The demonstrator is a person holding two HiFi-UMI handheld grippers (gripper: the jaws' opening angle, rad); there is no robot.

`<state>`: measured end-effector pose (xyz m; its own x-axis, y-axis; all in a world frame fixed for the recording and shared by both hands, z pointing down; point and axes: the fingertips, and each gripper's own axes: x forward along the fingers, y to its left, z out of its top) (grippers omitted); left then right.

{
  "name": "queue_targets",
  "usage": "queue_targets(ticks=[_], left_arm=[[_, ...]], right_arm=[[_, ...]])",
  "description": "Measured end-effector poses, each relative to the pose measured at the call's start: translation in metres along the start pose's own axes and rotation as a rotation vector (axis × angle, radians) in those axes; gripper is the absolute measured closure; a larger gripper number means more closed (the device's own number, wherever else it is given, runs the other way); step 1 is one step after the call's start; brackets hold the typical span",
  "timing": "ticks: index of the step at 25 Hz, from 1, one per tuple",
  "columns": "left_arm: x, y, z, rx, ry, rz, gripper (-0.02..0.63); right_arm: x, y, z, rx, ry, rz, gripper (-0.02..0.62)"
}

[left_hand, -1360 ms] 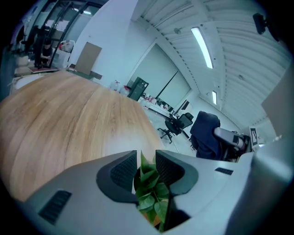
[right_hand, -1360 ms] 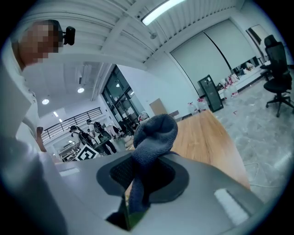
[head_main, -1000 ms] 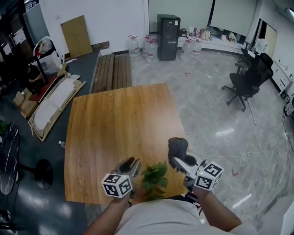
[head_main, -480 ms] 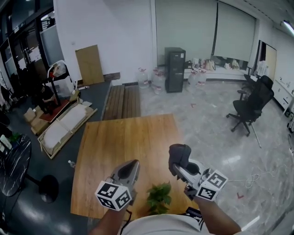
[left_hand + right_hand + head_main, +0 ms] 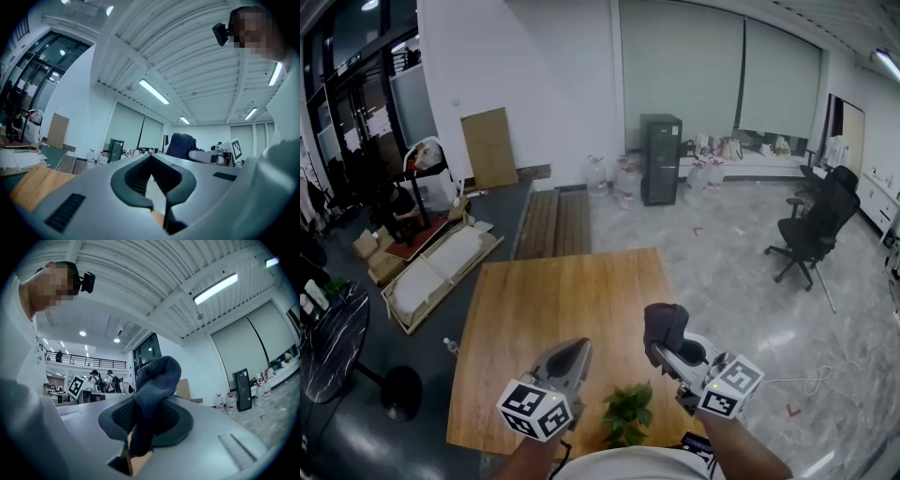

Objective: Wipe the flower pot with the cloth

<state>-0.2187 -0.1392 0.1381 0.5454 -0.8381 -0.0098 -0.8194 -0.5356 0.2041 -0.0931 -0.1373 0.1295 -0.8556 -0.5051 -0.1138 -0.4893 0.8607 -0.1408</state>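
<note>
A small green plant [image 5: 628,411] stands at the near edge of the wooden table [image 5: 553,300]; its leaves hide the flower pot. My left gripper [image 5: 577,349] [image 5: 151,159] is held up left of the plant, pointing level, shut with nothing between its fingers. My right gripper [image 5: 660,345] [image 5: 149,405] hangs to the right of the plant, shut on a dark grey cloth [image 5: 664,323] [image 5: 157,380] that bunches above its tips. The cloth [image 5: 180,144] also shows in the left gripper view. Neither gripper touches the plant.
A black office chair [image 5: 811,234] stands on the shiny floor at right. A black cabinet [image 5: 661,159] and water bottles [image 5: 614,178] line the far wall. Wooden planks [image 5: 548,225] lie beyond the table, a dark round table [image 5: 328,342] at left.
Both grippers have risen above the table. The left jaws went from open to shut with nothing in them. The head view tipped upward, showing more of the room.
</note>
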Motion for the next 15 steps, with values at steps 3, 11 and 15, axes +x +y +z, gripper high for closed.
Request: queue_targets(ticks=[3,11,15], left_arm=[[-0.0016,-0.0031,0.0026,0.0,0.0,-0.013,0.6],[0.0021,-0.0091,0.0045,-0.034,0.002,-0.05,0.601],[0.0017,-0.0102,0.0063,-0.019,-0.003,-0.052,0.601]], right_arm=[[-0.0006,-0.0001,0.0014,0.015,-0.006,-0.004,0.534],[0.0006,0.0041,0.0057,0.036,-0.012,0.007,0.534],[0.0011,0.0039,0.0078,0.034,-0.015,0.006,0.534]])
